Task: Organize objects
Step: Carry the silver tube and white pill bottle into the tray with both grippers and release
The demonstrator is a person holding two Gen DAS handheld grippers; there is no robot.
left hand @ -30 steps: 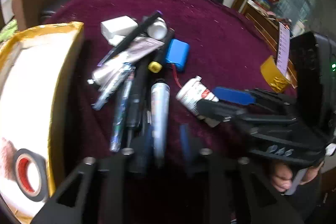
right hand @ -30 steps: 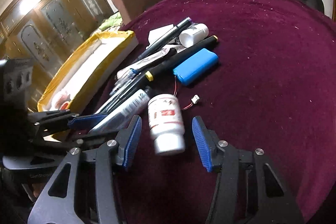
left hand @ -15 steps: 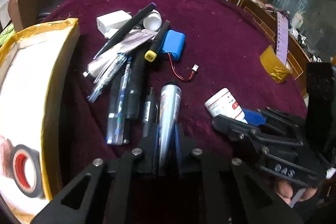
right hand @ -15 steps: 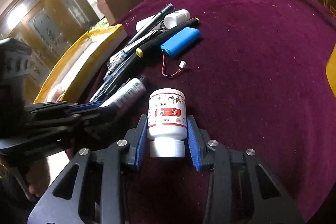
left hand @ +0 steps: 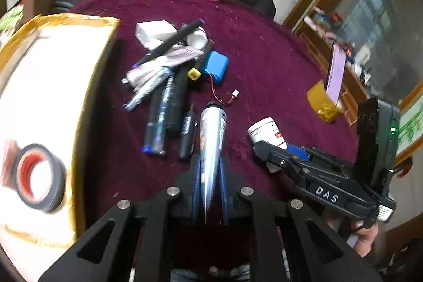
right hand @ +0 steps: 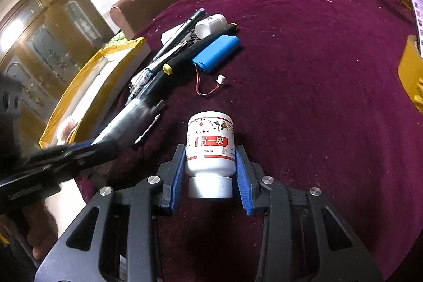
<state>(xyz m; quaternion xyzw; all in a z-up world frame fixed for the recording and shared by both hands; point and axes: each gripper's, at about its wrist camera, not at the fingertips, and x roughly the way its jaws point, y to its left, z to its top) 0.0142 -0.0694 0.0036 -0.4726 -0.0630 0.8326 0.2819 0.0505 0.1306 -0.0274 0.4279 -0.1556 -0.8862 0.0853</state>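
Left wrist: silver tube (left hand: 211, 149) points cap-first away from left tool (left hand: 210, 192).

white pill bottle (right hand: 210, 147) squeezed between the right gripper (right hand: 210, 171) blue pads, cap toward it, blue battery pack (right hand: 216, 52) farther ahead

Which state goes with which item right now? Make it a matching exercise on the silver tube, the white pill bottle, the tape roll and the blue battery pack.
1 silver tube
2 white pill bottle
3 tape roll
4 blue battery pack

A lying loose on the red cloth
B clamped in the left jaws
C inside the yellow-edged box
D clamped in the right jaws

Pairs: 1-B, 2-D, 3-C, 4-A
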